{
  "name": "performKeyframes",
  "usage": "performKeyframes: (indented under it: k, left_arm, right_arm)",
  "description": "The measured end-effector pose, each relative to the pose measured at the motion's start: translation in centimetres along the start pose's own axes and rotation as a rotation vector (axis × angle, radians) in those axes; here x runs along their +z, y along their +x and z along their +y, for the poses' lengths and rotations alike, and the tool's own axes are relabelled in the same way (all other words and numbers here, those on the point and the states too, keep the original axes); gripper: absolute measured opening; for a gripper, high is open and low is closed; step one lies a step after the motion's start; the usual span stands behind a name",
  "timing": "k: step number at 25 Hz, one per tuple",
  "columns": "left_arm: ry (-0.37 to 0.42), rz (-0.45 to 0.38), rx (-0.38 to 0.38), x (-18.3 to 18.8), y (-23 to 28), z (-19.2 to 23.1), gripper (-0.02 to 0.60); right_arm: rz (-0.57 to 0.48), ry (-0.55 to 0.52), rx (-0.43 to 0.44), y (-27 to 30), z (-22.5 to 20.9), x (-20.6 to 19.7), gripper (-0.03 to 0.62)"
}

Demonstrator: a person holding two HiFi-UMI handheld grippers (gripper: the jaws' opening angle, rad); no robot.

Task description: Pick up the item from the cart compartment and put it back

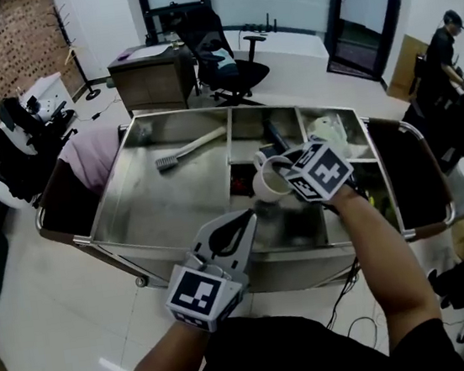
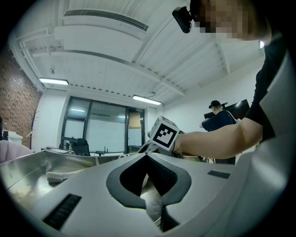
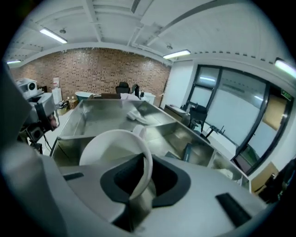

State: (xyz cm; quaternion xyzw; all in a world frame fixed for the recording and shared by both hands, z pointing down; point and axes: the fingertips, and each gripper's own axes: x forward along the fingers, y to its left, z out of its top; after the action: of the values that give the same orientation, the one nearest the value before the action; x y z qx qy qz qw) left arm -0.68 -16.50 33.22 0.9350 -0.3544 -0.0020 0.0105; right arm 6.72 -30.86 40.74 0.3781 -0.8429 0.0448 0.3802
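Holding one white mug [image 1: 271, 182] by its rim, my right gripper [image 3: 138, 184] is clamped on its wall above the cart [image 1: 159, 211]. The mug is tilted, mouth facing back-left of the jaws, handle beyond. My left gripper [image 2: 148, 158] is closed, empty. One brush [image 1: 185, 151] lies beyond.

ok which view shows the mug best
Head view: the whole mug shows, held by its rim in the right gripper over the cart. The right gripper view shows only part of its rim and wall between the jaws. In the left gripper view I cannot make it out.
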Motion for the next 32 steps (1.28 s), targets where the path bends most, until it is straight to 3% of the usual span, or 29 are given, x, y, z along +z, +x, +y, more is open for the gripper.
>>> performKeyframes:
  k: [5,12,15,29,31,32]
  left_arm:
    - [-0.011,0.005,0.000,0.0,0.0,0.4,0.000]
    - [-0.020,0.006,0.000,-0.5,0.2,0.9,0.000]
    - [-0.016,0.006,-0.005,-0.6,0.3,0.9,0.000]
    - [-0.023,0.004,-0.016,-0.4,0.7,0.1,0.000]
    - [-0.019,0.006,-0.014,-0.5,0.6,0.1,0.000]
    - [-0.018,0.007,-0.014,-0.5,0.6,0.1,0.000]
  right_arm:
    - [0.116,-0.050,0.030,2.3,0.3,-1.1,0.063]
    - [0.159,-0.056,0.056,3.4,0.8,-2.3,0.072]
    - [0.110,-0.045,0.035,2.7,0.2,-1.5,0.153]
    - [0.007,0.008,0.014,0.1,-0.5,-0.1,0.149]
    - [-0.030,0.024,0.015,-0.5,-0.3,0.4,0.117]
    - [-0.055,0.039,0.013,-0.9,-0.3,0.7,0.046]
